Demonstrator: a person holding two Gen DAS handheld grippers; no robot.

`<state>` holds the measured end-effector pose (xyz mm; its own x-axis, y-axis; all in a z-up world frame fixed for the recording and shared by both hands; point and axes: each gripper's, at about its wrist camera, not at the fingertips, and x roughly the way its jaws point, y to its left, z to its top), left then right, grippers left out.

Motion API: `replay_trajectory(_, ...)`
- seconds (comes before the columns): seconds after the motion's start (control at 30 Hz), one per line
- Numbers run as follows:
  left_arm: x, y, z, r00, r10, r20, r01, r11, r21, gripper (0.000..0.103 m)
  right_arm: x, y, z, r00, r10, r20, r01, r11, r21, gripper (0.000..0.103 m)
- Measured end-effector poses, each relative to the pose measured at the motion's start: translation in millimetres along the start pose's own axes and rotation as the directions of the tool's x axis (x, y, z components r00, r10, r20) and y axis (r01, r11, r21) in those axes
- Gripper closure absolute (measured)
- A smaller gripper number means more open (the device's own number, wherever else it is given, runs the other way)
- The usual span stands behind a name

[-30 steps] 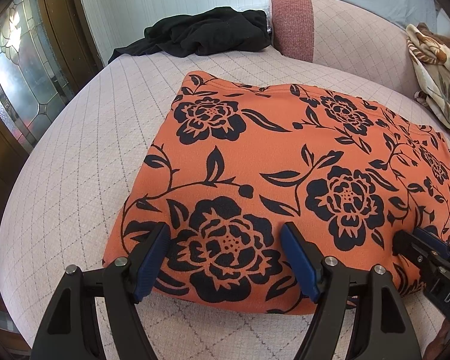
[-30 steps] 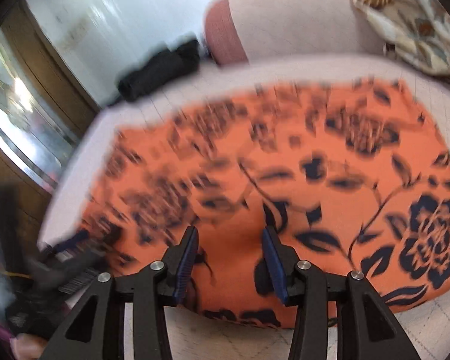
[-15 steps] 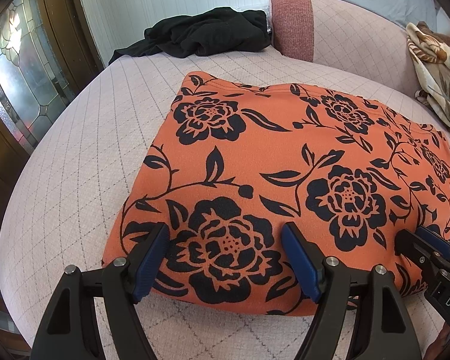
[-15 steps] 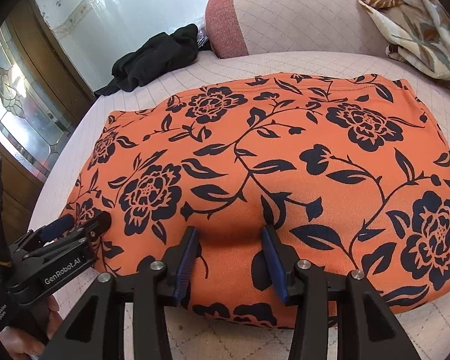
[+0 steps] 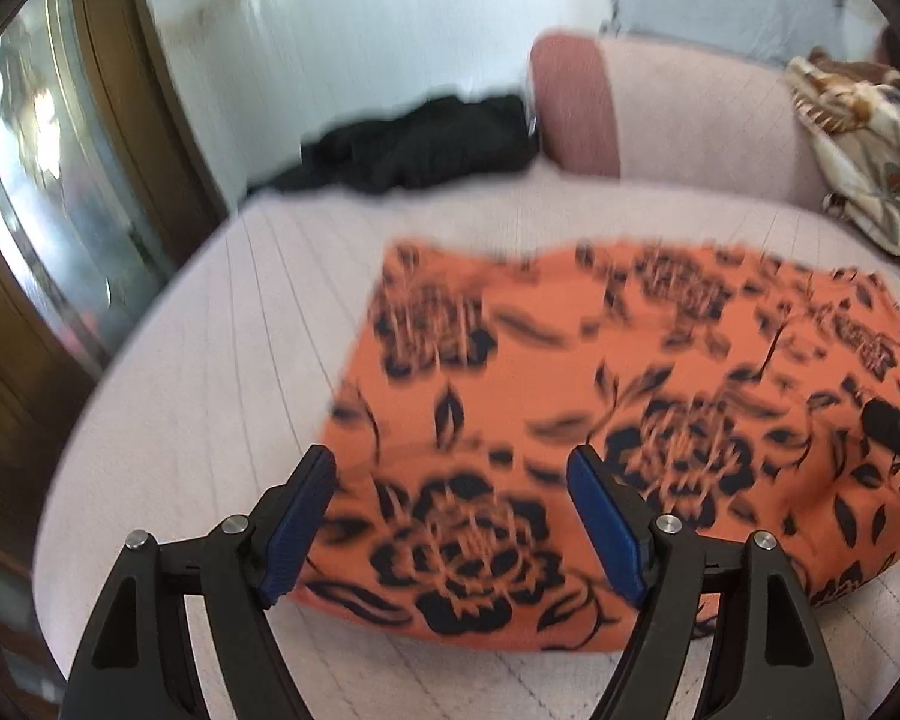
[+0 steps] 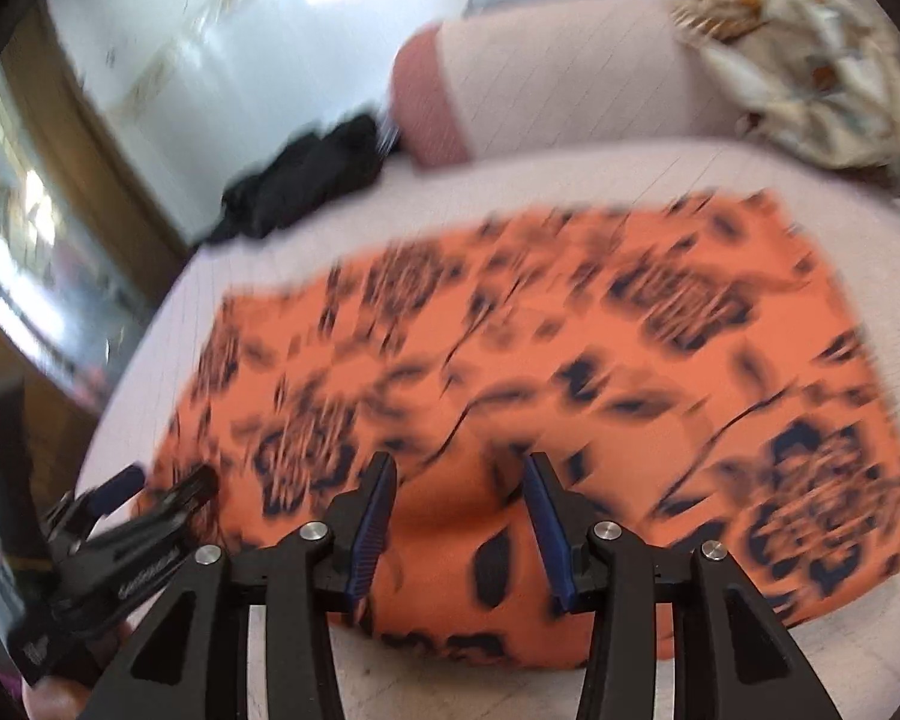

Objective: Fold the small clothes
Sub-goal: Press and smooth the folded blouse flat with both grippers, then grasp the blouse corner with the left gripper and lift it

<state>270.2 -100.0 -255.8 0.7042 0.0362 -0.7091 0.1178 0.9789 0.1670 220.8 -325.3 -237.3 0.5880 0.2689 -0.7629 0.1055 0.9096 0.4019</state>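
An orange garment with black flowers [image 5: 600, 408] lies folded flat on the pink quilted seat [image 5: 210, 360]; it also shows in the right wrist view [image 6: 570, 360]. My left gripper [image 5: 450, 516] is open and empty, over the garment's near left corner. My right gripper [image 6: 459, 498] is open and empty, over the middle of the garment's near edge. The left gripper also shows low at the left of the right wrist view [image 6: 150, 492]. Both views are blurred by motion.
A black garment [image 5: 414, 144] lies at the back of the seat by the pink armrest [image 5: 576, 108]. A cream patterned cloth [image 5: 864, 144] hangs over the backrest at the right. A wooden door with glass [image 5: 48, 192] stands to the left.
Both grippers have pulled back and lifted from the garment, so it sits farther away in both views. The jaws stay open. The garment has not moved.
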Motion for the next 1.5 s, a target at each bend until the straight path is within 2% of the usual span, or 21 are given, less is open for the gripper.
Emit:
replay_trajectory(0.07,2,3,2,1.000,-0.016,-0.006,0.016,1.000,-0.005,0.015,-7,-21,8,0.999,-0.038,0.021,0.036,0.997,0.064,0.055)
replay_trajectory(0.17,22,9,2,0.995,-0.033,-0.092,0.030,0.999,-0.038,0.015,-6,-55,15,0.993,-0.119,0.007,0.116,0.978,0.172,0.055)
replay_trajectory(0.3,57,14,-5,0.972,-0.079,-0.222,0.059,0.994,-0.096,0.012,-12,-86,20,0.990,-0.143,0.009,0.134,0.945,0.298,0.055)
replay_trajectory(0.33,58,16,-5,0.975,-0.074,-0.208,0.051,0.992,-0.112,0.008,-14,-90,21,0.988,-0.157,0.007,0.147,0.940,0.308,0.055)
replay_trajectory(0.4,60,14,-4,0.977,-0.058,-0.206,0.037,0.994,-0.103,0.007,-10,-96,21,0.984,-0.179,-0.024,0.178,0.935,0.308,0.055)
replay_trajectory(0.47,58,12,-4,0.979,-0.046,-0.198,0.028,0.995,-0.094,0.007,2,-104,20,0.983,-0.157,-0.091,0.178,0.935,0.307,0.055)
replay_trajectory(0.5,58,13,-4,0.980,-0.044,-0.196,0.026,0.995,-0.093,0.007,4,-105,20,0.984,-0.151,-0.096,0.173,0.937,0.303,0.055)
replay_trajectory(0.6,47,15,-4,0.982,-0.045,-0.182,0.027,0.994,-0.103,0.007,-2,-103,24,0.986,-0.144,-0.082,0.162,0.945,0.284,0.055)
replay_trajectory(0.67,34,18,-6,0.987,-0.022,-0.158,0.005,0.994,-0.109,0.007,-9,-103,23,0.989,-0.139,-0.058,0.149,0.943,0.296,0.055)
replay_trajectory(0.73,20,31,-11,0.989,-0.003,-0.145,-0.018,0.989,-0.144,0.007,-13,-101,23,0.991,-0.131,-0.032,0.135,0.944,0.302,0.055)
replay_trajectory(0.8,8,46,-20,0.989,-0.021,-0.149,-0.010,0.979,-0.201,0.007,-18,-97,22,0.994,-0.108,-0.003,0.104,0.947,0.303,0.055)
replay_trajectory(0.9,-5,66,-47,0.982,-0.061,-0.181,0.003,0.952,-0.306,0.007,-24,-85,22,0.998,-0.058,0.033,0.047,0.957,0.285,0.055)
replay_trajectory(1.0,-7,82,-73,0.958,-0.190,-0.216,0.079,0.896,-0.437,0.007,-29,-67,20,0.998,-0.016,0.063,0.001,0.971,0.240,0.055)
replay_trajectory(1.07,-8,84,-81,0.940,-0.269,-0.210,0.136,0.860,-0.492,0.008,-29,-53,16,0.998,0.022,0.065,-0.035,0.978,0.207,0.055)
replay_trajectory(1.1,-8,84,-81,0.933,-0.300,-0.200,0.162,0.844,-0.512,0.012,-28,-48,14,0.997,0.039,0.060,-0.050,0.979,0.199,0.055)
replay_trajectory(1.17,-9,82,-79,0.922,-0.348,-0.168,0.213,0.820,-0.531,0.027,-24,-37,10,0.998,0.055,0.043,-0.062,0.981,0.184,0.055)
replay_trajectory(1.2,-6,81,-78,0.914,-0.375,-0.157,0.236,0.804,-0.546,0.041,-22,-32,8,0.998,0.056,0.036,-0.062,0.983,0.174,0.055)
replay_trajectory(1.23,-1,79,-78,0.905,-0.393,-0.160,0.243,0.789,-0.564,0.048,-19,-26,7,0.998,0.058,0.028,-0.062,0.985,0.163,0.055)
replay_trajectory(1.33,11,79,-74,0.903,-0.410,-0.128,0.252,0.746,-0.616,0.049,-13,-20,6,0.998,0.058,0.010,-0.059,0.986,0.153,0.055)
replay_trajectory(1.4,21,79,-67,0.895,-0.435,-0.097,0.274,0.709,-0.649,0.046,-8,-21,6,0.999,0.053,-0.004,-0.052,0.986,0.161,0.055)
replay_trajectory(1.5,39,83,-59,0.878,-0.477,-0.049,0.305,0.634,-0.711,0.026,-3,-26,7,0.999,0.050,-0.018,-0.046,0.983,0.178,0.055)
